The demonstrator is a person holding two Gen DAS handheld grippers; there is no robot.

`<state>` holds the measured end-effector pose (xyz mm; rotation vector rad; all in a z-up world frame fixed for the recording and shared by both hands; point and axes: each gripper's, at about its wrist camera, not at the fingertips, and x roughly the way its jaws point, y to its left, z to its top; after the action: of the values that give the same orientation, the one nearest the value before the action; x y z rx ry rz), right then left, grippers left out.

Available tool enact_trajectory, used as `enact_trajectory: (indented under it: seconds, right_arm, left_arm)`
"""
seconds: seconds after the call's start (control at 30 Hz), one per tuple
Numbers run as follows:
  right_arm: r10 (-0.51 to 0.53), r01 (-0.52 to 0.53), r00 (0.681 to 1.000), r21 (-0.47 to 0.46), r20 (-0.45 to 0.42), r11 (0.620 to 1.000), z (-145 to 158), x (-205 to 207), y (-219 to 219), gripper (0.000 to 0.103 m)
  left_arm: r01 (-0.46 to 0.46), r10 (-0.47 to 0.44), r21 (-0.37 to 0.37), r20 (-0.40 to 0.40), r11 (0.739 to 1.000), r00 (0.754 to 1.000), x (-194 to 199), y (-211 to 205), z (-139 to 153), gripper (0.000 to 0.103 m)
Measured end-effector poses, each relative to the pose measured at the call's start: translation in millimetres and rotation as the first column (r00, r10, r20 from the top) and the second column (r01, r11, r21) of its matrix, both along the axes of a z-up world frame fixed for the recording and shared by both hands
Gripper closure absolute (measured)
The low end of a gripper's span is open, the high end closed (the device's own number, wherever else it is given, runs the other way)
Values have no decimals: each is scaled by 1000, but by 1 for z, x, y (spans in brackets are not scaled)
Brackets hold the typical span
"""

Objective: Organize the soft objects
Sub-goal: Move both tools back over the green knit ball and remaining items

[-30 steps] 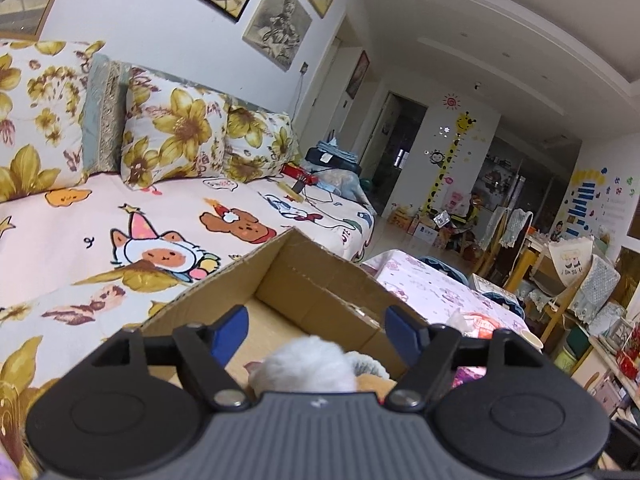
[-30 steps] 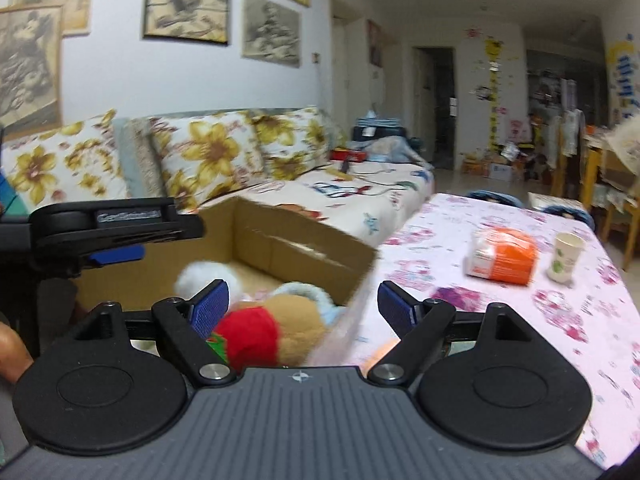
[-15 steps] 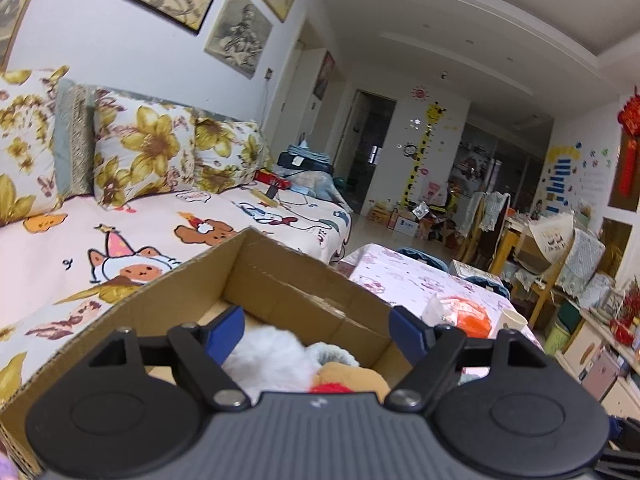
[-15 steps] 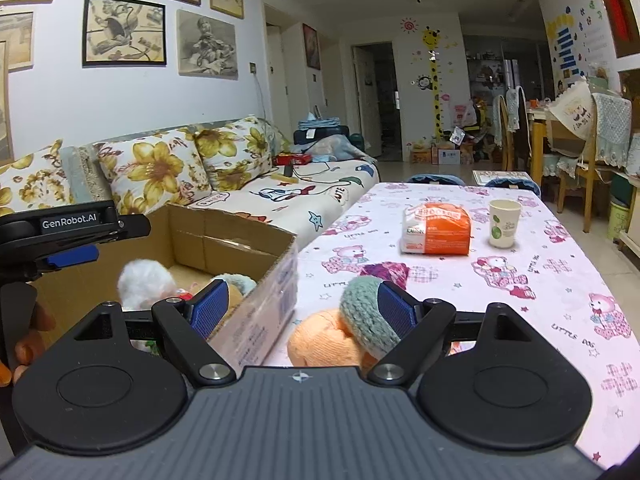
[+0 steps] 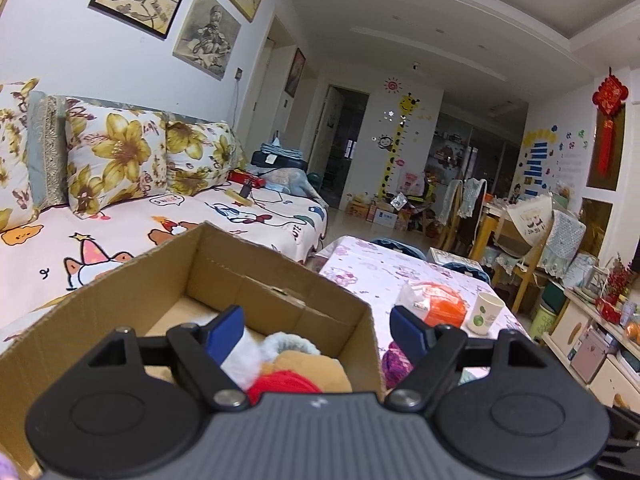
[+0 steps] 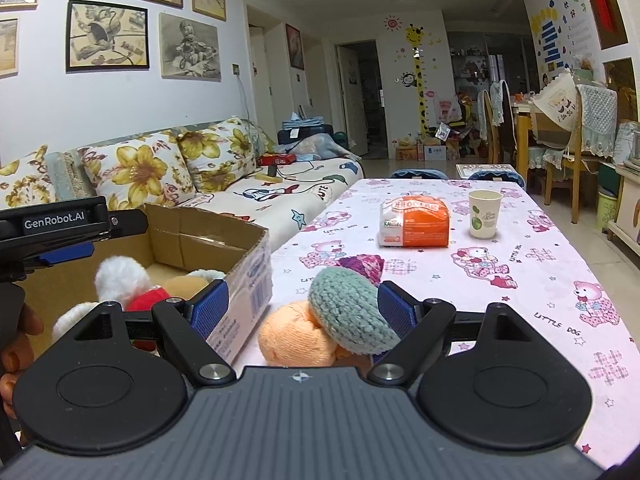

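An open cardboard box [image 5: 280, 280] holds a white fluffy toy [image 5: 244, 360], a tan plush [image 5: 316, 368] and a red piece [image 5: 280, 386]. My left gripper [image 5: 316, 330] hovers open over the box's right corner, gripping nothing. In the right wrist view the box [image 6: 248, 280] stands at the left. Beside it on the table lie a green knitted ball [image 6: 348, 312], an orange one [image 6: 292, 336] and a purple one [image 6: 362, 266]. My right gripper [image 6: 302, 306] is open, with the green and orange balls between its fingers, not pressed.
An orange-and-white packet [image 6: 416, 224] and a paper cup [image 6: 485, 214] stand farther back on the bear-print tablecloth [image 6: 520, 300]. A flowered sofa [image 6: 260, 196] runs along the left behind the box. Chairs [image 6: 560, 152] stand at the far right. A person's fingers [image 6: 16, 344] show at the left edge.
Both views swung right. The right gripper went from above the box to the knitted balls on the table. The left gripper shifted toward the box's right corner, jaws slightly wider.
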<state>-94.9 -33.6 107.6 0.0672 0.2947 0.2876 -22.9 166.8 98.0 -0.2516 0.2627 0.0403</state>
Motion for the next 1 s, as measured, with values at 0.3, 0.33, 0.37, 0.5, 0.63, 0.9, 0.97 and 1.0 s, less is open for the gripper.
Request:
enact_trajectory:
  seconds: [0.3,0.33,0.37,0.5,0.63,0.9,0.97,1.0]
  right_arm:
    - [-35,35,999,9,-6,999,-2,2,-12,1]
    - [-40,40,999,9,-8,999,-3,2,-14,1]
    - [-44,45,999,11,-11,999,-4,1,-15,1]
    - [-60,60,998,17,-19,998,-5,2,-21,1]
    - [-72,73,997,16,-28,997,-6,3,-25,1]
    - [-86,88,994,27,-66,996,-14,18,-30,1]
    - [-66,69,995,39,-75,997,-18,25,-30,1]
    - [-55,58,995,39,-78,998,-19,29,-28,1]
  left_arm:
    - [43,-43,41,-6,998,999,3,-20,-3,22]
    - [48,-48,46,-6,998,999,3,-22,-3,22]
    - [53,-53,51,-7,997,999,3,-25,-4,22]
    - [74,-74,71,-8,995,997,3,-34,-5,21]
    - [94,-93,94,-13,991,996,4,-43,-7,21]
    - [120,-119,161,-18,980,993,4,-61,-10,21]
    - [121,-119,175,-20,977,993,4,-62,-11,20]
    - [118,-116,180,-21,977,993,4,-62,-11,20]
